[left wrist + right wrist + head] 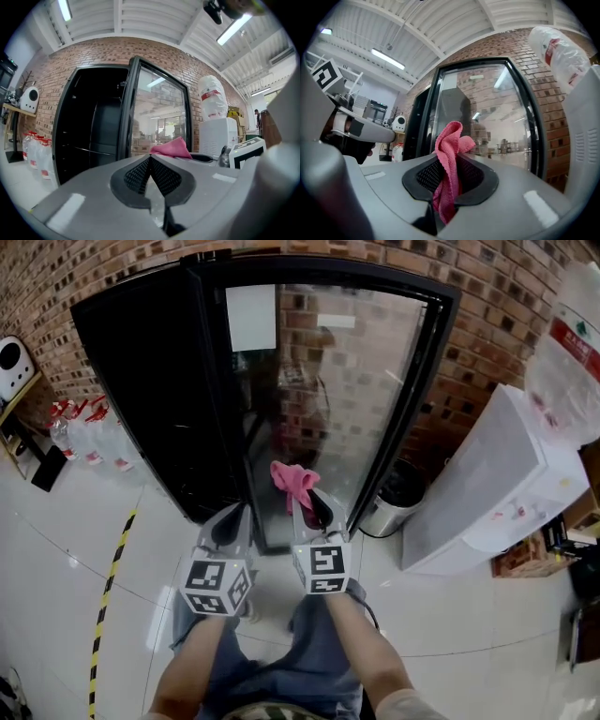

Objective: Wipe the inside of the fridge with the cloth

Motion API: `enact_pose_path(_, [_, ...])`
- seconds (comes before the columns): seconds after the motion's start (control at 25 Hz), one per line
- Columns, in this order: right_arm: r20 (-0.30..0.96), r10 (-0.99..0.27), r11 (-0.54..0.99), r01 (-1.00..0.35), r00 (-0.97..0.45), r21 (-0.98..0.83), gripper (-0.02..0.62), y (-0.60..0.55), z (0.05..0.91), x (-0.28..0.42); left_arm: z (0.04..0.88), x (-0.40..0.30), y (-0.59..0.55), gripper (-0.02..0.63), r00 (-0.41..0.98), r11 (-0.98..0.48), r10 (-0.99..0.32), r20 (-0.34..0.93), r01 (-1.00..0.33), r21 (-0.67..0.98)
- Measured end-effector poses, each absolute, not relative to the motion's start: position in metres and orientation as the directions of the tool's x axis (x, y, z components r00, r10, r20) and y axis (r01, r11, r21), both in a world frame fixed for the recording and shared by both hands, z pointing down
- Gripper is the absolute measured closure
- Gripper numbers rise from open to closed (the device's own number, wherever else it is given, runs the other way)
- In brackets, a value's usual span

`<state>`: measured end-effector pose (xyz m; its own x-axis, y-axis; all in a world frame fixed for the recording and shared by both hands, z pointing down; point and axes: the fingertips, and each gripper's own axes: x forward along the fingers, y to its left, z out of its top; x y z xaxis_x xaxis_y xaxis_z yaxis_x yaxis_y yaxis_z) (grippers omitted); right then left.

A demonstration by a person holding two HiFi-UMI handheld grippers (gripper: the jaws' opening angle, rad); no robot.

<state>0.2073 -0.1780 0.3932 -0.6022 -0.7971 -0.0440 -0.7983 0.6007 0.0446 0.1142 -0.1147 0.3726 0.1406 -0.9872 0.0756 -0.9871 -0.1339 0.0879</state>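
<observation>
Head view shows your left gripper [240, 519], jaws pressed together on nothing, facing the wide dark opening of the fridge [141, 362]. Just to its right, your right gripper [314, 507] pinches the pink cloth [292, 482] by the edge of the glass door [352, 381]. Only the left gripper view shows a thin shelf [93, 151] inside.

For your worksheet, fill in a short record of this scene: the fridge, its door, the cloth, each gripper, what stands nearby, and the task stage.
Fridge: dark interior, against the brick wall
Door: glass door, swung open to the right
Cloth: pink cloth, bunched, clear of the fridge
Right gripper: shut on the cloth
Left gripper: jaws together, nothing between them
Nearby: water dispenser at the right, bin by the door, bottles on the floor at the left
Stage: wiping not yet begun
</observation>
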Motion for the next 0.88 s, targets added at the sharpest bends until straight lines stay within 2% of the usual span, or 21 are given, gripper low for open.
enact_pose_path(0.24, [-0.022, -0.728, 0.681, -0.726, -0.685, 0.089, 0.523, -0.167, 0.423, 0.163, 0.413, 0.091, -0.107, 0.612, 0.093, -0.08, -0.99, 0.111, -0.99, 0.116])
enact_pose_path(0.56, [0.001, -0.731, 0.682, -0.73, -0.683, 0.053, 0.523, -0.18, 0.465, 0.142, 0.456, 0.093, -0.128, 0.612, 0.079, -0.066, -0.992, 0.102, -0.99, 0.126])
enact_pose_path(0.88, [0.016, -0.79, 0.613, -0.788, -0.613, 0.066, 0.522, -0.207, 0.496, 0.187, 0.475, 0.111, -0.159, 0.612, 0.161, -0.154, -0.984, 0.072, -0.984, 0.094])
